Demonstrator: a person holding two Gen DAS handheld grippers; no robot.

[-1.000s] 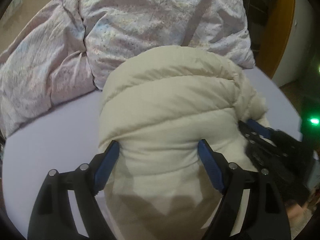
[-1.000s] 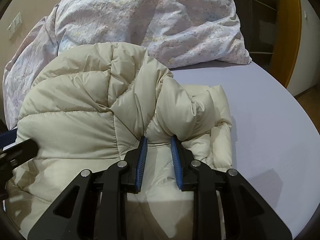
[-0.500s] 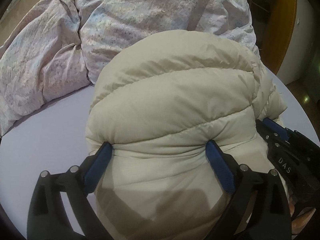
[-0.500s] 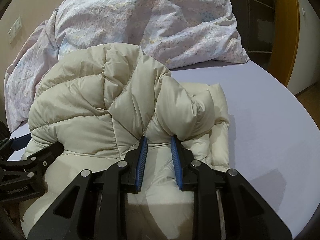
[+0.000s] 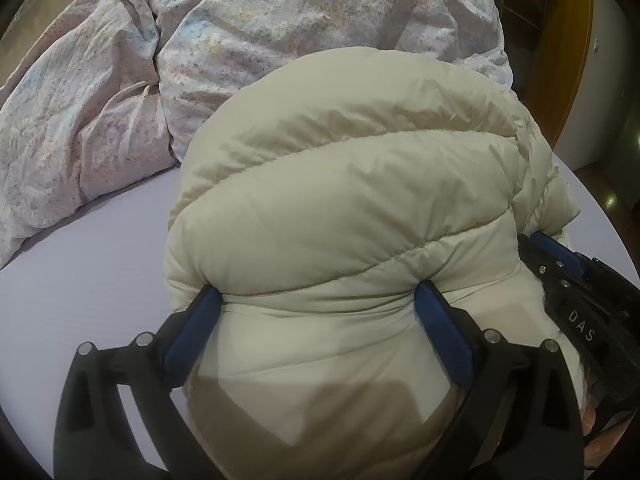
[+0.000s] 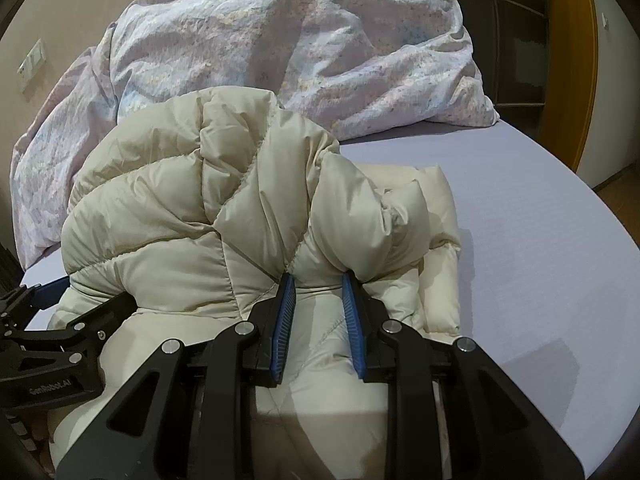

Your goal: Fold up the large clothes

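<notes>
A cream puffer jacket (image 5: 340,216) is seen bunched up in a thick heap on a bed covered with a pale lilac sheet (image 6: 540,264). Behind the jacket, toward the head of the bed, a crumpled flowered duvet (image 5: 120,92) is piled.

The left tongs (image 5: 320,300) are spread very wide, having just been opening, with a broad padded fold of the jacket lying between the two blue pads (image 5: 196,324). The pads are seen against the sides of that fold; a firm press cannot be told from the left wrist view. In the right wrist view the left tongs (image 6: 60,312) are seen at the jacket's left edge.

The right tongs (image 6: 318,280) are nearly closed, and a narrow ridge of the jacket (image 6: 224,216) is pinched between their blue pads (image 6: 286,312). A puffy lobe bulges over the tips. A flat quilted part of the jacket is spread on the sheet to the right of the pinched ridge.

In the left wrist view the right tongs (image 5: 560,272) are seen at the jacket's right edge.

A wooden door frame (image 6: 568,60) is visible beyond the jacket, at the far right. A wall switch plate (image 6: 32,64) is seen left of the duvet.
</notes>
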